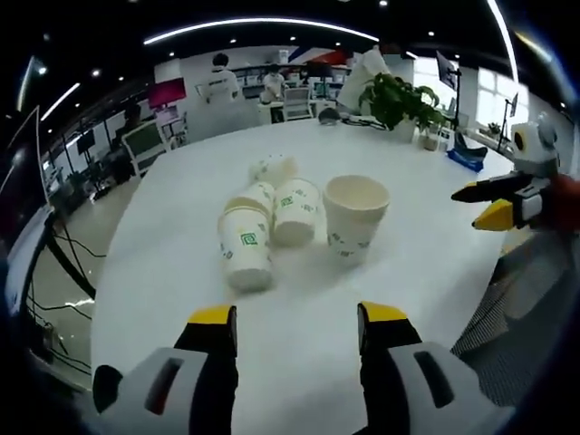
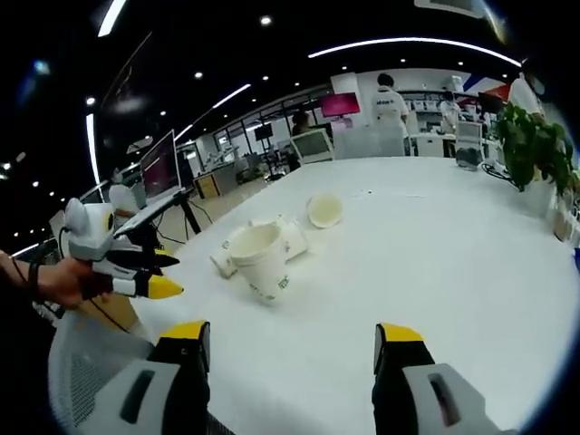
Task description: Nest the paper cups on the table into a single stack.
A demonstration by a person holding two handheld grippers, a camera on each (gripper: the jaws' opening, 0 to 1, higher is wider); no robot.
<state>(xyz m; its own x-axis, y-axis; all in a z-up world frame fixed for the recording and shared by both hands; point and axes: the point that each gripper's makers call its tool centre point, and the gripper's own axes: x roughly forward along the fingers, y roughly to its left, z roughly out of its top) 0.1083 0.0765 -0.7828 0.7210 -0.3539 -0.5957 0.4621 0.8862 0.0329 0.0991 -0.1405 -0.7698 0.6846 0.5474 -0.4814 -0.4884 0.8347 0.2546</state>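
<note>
On the white table (image 1: 435, 263) we see the paper cups (image 1: 272, 222) clustered mid-surface: one upright cup (image 1: 355, 216) beside several tipped ones. We hold the left gripper (image 1: 297, 328) and right gripper (image 2: 290, 349) short of that cluster, jaws wide apart and empty. We judge that a careless approach could send the tipped cups rolling away.

The table (image 1: 426, 263) was seen as a smooth white surface with a soft sheen. On it, matt white paper was shown by the upright cup (image 1: 355, 216), printed with small green marks, and by the tipped cups (image 1: 246, 246) just beside it. The left tongs (image 1: 299, 331) and right tongs (image 2: 294, 349) were finished in smooth grey plastic, with yellow tips of a duller, rubbery look.
</note>
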